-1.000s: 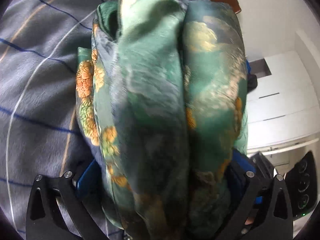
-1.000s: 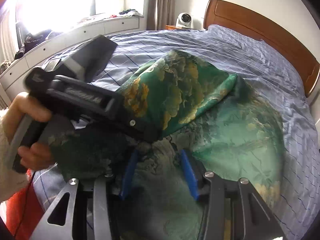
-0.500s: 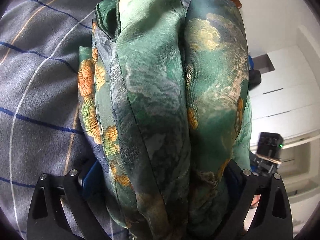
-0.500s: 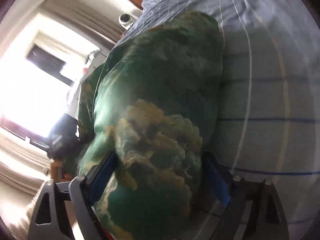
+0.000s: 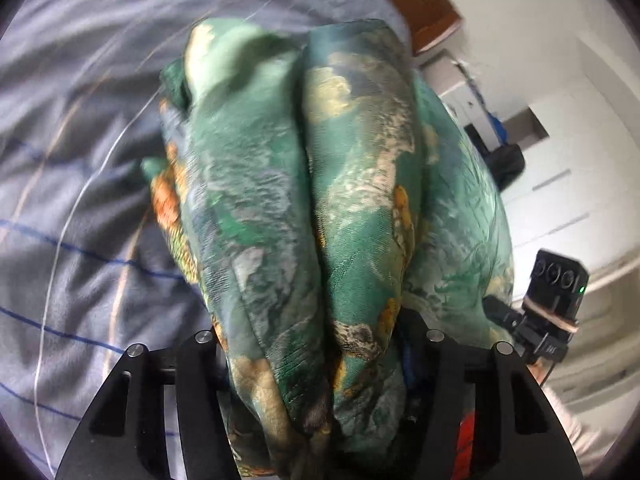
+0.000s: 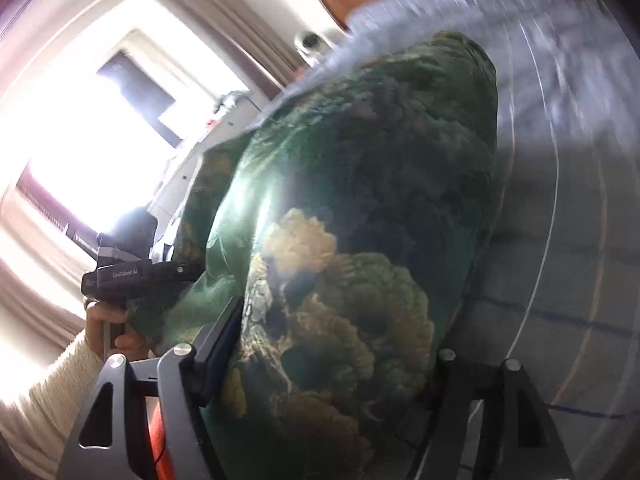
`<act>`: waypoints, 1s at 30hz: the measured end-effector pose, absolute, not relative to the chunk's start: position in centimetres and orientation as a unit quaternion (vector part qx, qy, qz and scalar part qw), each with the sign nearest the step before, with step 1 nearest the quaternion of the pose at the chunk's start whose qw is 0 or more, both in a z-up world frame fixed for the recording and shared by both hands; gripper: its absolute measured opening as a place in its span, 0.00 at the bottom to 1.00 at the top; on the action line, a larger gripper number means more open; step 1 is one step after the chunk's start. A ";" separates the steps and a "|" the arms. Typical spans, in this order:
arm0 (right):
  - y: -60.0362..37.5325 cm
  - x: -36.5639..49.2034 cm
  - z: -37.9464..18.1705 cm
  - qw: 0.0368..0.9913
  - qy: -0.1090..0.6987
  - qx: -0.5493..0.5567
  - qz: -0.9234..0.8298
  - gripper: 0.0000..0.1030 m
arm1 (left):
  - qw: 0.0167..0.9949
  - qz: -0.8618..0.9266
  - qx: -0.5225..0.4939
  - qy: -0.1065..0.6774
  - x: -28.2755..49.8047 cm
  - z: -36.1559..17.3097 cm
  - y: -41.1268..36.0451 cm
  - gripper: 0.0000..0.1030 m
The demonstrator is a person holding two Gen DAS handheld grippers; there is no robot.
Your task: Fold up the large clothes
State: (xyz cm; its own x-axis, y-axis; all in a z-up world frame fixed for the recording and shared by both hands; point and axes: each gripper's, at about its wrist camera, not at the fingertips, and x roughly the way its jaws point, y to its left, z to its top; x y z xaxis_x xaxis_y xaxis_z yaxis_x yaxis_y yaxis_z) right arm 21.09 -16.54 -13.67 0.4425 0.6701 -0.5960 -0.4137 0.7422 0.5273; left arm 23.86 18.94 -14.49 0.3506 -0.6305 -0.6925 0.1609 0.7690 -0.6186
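Garment (image 5: 320, 200), green w/ orange-gold floral print, bunched into thick folds, up off the bedspread (image 5: 80, 160) and filling most of both wrist views. Landmark = bedspread, grey-blue w/ thin blue, white and orange lines.

Left gripper (image 5: 316, 360): jaws closing, garment wedged between them, fabric bulging out past both fingers; pads hidden under cloth, so can't see the exact contact, but looks clamped on the bundle. Two fat rolls of fabric running fwd from the jaws, seam between them, over the bedspread. Beyond the bedspread's far edge: wooden headboard (image 5: 412, 4), white wall, white cabinets.

Right gripper (image 6: 320, 364): jaws closing too, same garment packed between the fingers, blue pad (image 6: 224, 344) of one finger pressed against the cloth; other pad buried. Bedspread to the right of the bundle in this view, blurred.

Off the bedspread's side, toward the bright window (image 6: 80, 140): left gripper's black body seen from outside, held in a hand (image 6: 108, 328) w/ cream knit sleeve (image 6: 48, 392), nose into the garment's far end. Right gripper likewise visible at the edge of left wrist view, beside the cloth.
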 end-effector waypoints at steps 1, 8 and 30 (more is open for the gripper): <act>-17.1 21.0 -12.4 0.842 0.402 0.152 0.326 0.68 | 0.796 -0.256 -0.226 0.500 23.9 -13.3 18.3 0.57; -23.3 26.9 -9.2 0.857 0.364 0.168 0.322 0.69 | 0.814 -0.286 -0.222 0.454 31.3 -9.3 12.8 0.58; -26.8 20.9 -6.9 0.924 0.370 0.028 0.094 0.85 | 0.920 -0.132 0.020 0.370 24.0 -7.2 6.5 0.99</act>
State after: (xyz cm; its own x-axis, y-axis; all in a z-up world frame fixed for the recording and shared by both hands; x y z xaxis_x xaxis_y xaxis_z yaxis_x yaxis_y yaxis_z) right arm 20.91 -26.77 -6.95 0.7090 0.1952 -0.6777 -0.1535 0.9806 0.1218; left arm 23.98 6.51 -7.19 0.6919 -0.2287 -0.6848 0.2578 0.9642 -0.0615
